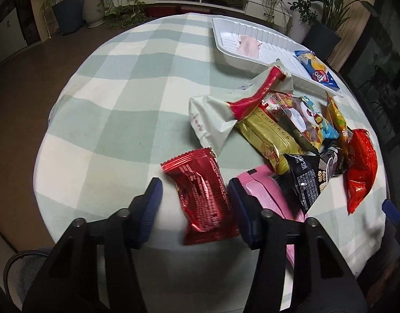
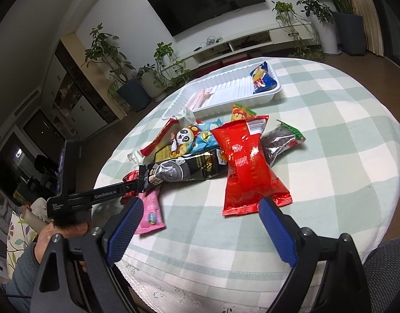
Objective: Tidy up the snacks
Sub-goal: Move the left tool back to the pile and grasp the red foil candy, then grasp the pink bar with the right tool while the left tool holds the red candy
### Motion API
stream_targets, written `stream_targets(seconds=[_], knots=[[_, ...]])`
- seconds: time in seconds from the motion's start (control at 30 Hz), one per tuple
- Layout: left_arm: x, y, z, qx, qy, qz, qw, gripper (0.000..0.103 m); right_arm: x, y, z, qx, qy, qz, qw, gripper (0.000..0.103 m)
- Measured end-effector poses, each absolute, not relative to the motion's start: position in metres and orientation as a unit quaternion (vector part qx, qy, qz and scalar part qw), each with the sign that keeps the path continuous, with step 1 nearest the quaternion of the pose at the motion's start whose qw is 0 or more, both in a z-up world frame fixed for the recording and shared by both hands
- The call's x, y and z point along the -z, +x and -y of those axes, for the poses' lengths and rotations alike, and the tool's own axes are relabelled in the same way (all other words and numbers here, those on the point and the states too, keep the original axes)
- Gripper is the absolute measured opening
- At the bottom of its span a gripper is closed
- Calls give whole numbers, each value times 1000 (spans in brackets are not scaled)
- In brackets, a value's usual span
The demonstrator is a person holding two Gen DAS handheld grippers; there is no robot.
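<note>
Left claw (image 1: 194, 198) ribbed blue pads straddle crinkled red foil packet (image 1: 202, 195)

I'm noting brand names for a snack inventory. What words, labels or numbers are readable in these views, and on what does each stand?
"GenRobot.AI": white print on the black body of the left gripper, seen in the right wrist view.
"Data Acquisition System": small white print near that gripper's handle; only roughly legible.
Print on the red foil packet, black packet, white bag and blue packet in the tray: too small or blurred to read.
</note>
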State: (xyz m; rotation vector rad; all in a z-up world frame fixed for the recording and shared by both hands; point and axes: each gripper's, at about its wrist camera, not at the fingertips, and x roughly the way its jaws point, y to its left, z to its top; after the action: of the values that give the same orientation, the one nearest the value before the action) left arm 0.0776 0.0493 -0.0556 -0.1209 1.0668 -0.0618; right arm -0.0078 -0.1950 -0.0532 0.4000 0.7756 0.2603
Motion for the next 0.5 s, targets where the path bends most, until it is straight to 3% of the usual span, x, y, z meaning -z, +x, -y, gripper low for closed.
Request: stream_targets(seconds=[0.33,0.43,0.5], knots=[[59,82,-50,41,-9,-517,855,48,53,-7,188,-126,174,-382,899,91],[59,79,-48,44,10,-513,857,33,49,-8,181,-134,167,-381,900,91],[58,76,-48,46,17,-512,858,29,48,-7,175,-141,163,-382,899,91]])
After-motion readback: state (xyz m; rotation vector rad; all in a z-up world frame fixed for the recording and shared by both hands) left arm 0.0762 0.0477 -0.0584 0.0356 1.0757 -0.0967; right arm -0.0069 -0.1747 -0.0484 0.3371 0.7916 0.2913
